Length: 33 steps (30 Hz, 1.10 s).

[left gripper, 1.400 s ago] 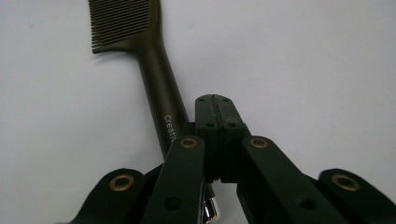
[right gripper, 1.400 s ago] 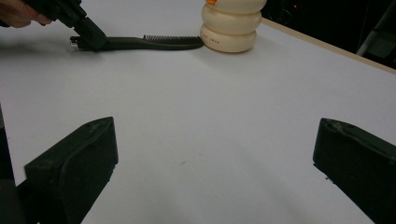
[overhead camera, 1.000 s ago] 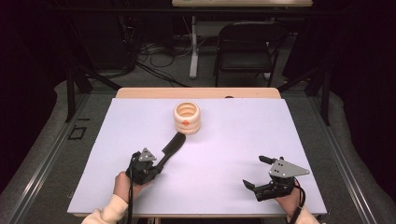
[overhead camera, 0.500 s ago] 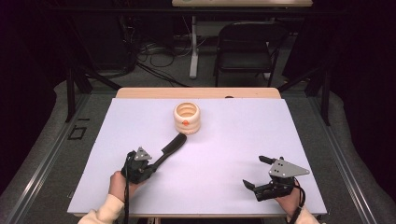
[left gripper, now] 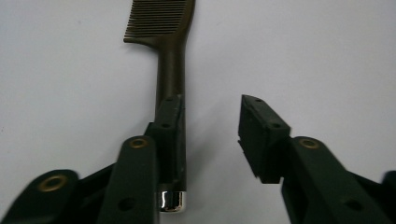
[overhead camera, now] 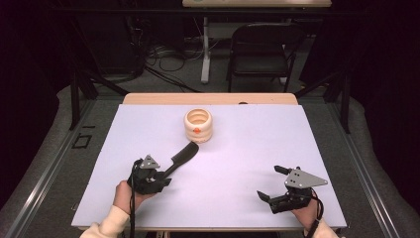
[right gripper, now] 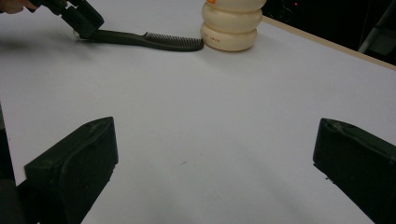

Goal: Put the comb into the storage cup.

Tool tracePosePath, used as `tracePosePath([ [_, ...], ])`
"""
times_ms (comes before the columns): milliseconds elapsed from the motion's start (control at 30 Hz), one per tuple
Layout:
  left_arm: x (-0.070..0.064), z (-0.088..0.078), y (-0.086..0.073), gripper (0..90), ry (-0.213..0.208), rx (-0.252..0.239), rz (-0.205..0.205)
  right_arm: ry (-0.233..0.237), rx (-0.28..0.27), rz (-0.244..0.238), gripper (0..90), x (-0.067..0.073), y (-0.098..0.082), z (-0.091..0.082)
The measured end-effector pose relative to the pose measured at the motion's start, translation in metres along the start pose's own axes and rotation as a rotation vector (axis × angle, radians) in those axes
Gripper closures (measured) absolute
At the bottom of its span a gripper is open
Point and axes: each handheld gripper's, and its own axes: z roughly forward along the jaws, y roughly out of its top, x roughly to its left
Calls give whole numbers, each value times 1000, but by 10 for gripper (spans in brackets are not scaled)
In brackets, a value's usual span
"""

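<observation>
Dark comb (overhead camera: 182, 154) flat on white table (overhead camera: 247, 163), long axis diagonal: teeth end away from left gripper (overhead camera: 157, 179), toward cream ribbed container (overhead camera: 198, 125), just short of it; handle end at gripper. Left gripper view adds detail: comb (left gripper: 170, 70) teeth visible, chrome handle cap, handle against one pad (left gripper: 169, 126), other pad clear; jaws have just been opening, comb between them, unclamped. Right gripper (overhead camera: 275, 184) well apart, jaws wide, nothing between. Open tabletop between grippers; near edge close behind both hands.
</observation>
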Motion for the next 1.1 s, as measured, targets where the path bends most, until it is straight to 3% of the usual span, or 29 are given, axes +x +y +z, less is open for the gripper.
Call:
tracePosePath([
  [167, -1, -3, 6, 438, 0, 17, 8, 0, 0, 3, 0, 0, 0, 1],
  [267, 1, -3, 12, 319, -3, 53, 13, 1, 4, 6, 0, 0, 0, 1],
  [333, 2, -3, 14, 277, -1, 61, 17, 0, 3, 7, 0, 0, 0, 1],
  [467, 4, -2, 25, 175, 1, 123, 43, 4, 5, 7, 0, 0, 0, 2],
  [867, 7, 11, 44, 52, 26, 233, 62, 3, 7, 9, 0, -1, 0, 1],
  [1000, 8, 13, 49, 25, 31, 249, 69, 3, 9, 12, 0, -1, -1, 1],
  [1100, 10, 18, 51, 5, 37, 271, 56, 3, 8, 13, 0, -1, -1, 1],
])
